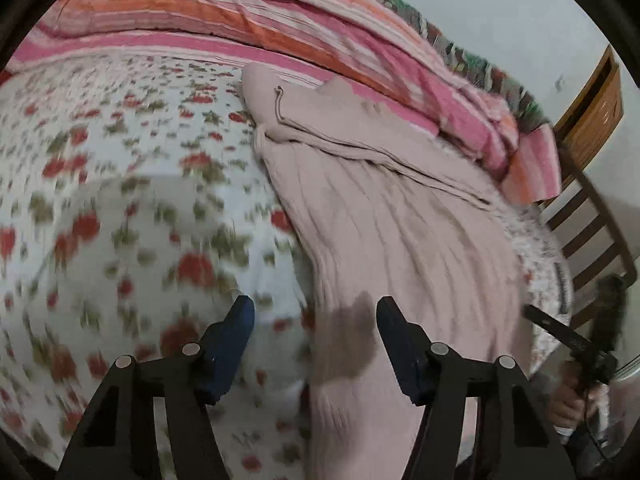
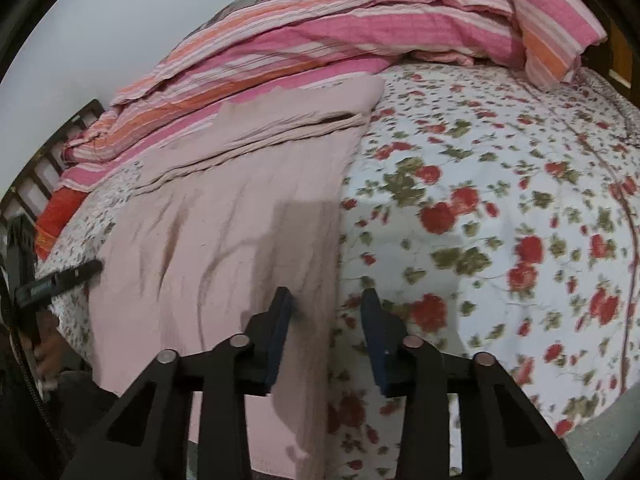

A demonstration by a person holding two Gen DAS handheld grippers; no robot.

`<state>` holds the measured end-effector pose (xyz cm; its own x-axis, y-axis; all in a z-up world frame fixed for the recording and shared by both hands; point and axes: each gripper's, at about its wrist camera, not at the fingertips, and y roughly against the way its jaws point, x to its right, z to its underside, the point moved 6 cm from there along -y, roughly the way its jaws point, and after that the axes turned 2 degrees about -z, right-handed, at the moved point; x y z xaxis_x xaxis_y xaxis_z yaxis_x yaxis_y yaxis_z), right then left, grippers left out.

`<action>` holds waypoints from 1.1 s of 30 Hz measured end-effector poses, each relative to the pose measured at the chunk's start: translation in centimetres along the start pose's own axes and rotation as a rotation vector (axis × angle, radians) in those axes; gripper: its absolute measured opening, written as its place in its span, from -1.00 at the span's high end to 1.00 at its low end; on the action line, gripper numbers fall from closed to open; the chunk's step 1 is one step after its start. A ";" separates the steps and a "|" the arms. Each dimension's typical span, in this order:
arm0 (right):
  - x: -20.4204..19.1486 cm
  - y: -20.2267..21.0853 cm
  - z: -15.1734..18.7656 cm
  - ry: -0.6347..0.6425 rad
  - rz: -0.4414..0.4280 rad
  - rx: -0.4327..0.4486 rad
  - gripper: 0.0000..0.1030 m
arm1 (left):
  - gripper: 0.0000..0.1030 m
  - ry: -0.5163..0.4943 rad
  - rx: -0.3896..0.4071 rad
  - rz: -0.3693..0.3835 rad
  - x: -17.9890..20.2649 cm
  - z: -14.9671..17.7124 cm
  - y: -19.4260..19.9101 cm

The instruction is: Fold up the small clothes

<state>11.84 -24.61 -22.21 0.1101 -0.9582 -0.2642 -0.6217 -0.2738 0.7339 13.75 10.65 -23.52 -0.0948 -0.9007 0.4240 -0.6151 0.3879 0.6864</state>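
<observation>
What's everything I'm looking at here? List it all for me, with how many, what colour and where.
pink garment: one, pale dusty pink, spread flat on the bed, far end folded over
floral sheet: one, white with red flowers, covers the bed
striped blanket: one, pink, orange and white, bunched along the bed's far side
striped pillow: one, pink and orange, at the bed's far corner
wooden bed frame: one, dark brown slats, at the bed's end
wall: pale grey, behind the bed
left gripper: one, black with blue fingers, open, over the garment's edge
right gripper: one, black with blue fingers, open, over the garment's opposite edge
</observation>
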 end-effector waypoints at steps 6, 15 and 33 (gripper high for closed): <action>0.1 -1.5 -0.7 -0.026 -0.037 -0.011 0.37 | -0.16 0.067 0.009 0.107 0.1 -0.2 -0.6; 1.0 -3.9 -3.3 -0.132 -0.136 -0.039 0.35 | 0.02 0.133 0.006 0.150 0.9 -2.8 -3.9; -0.1 -0.1 4.6 -0.067 -0.140 -0.100 0.44 | 0.08 0.062 -0.027 0.180 2.1 5.1 0.5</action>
<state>8.37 -24.06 -25.13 0.1364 -0.9031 -0.4071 -0.5234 -0.4146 0.7444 9.24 8.01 -25.30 -0.1522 -0.8027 0.5766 -0.5711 0.5476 0.6116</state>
